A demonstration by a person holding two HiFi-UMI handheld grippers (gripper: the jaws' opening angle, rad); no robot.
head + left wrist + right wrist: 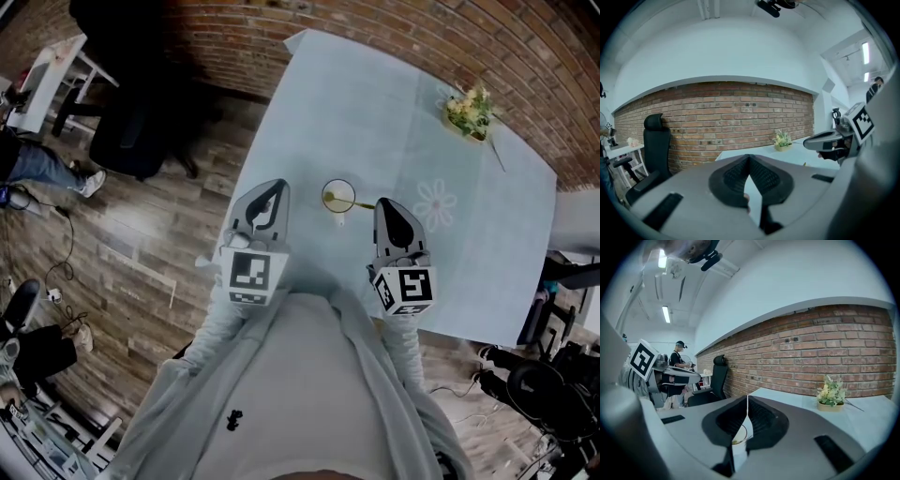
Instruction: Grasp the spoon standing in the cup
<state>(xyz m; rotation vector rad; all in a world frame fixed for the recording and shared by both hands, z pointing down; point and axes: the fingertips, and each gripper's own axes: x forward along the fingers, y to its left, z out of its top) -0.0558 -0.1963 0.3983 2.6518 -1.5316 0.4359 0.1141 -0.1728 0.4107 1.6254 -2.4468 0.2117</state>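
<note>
I have the cup [338,197] on the table [375,103] just ahead of both grippers, with the spoon [360,203] standing in it; its handle leans out over the rim towards the right gripper [387,203], which, I judge, makes that side the natural one for the grasp. Its jaws are pressed together on nothing, so I must part them before closing in; the cup's rim shows through the gap beneath them. The left gripper [273,186] hangs near the table's left edge, likewise closed and empty; I take it to be held aside so it does not crowd the cup.
</note>
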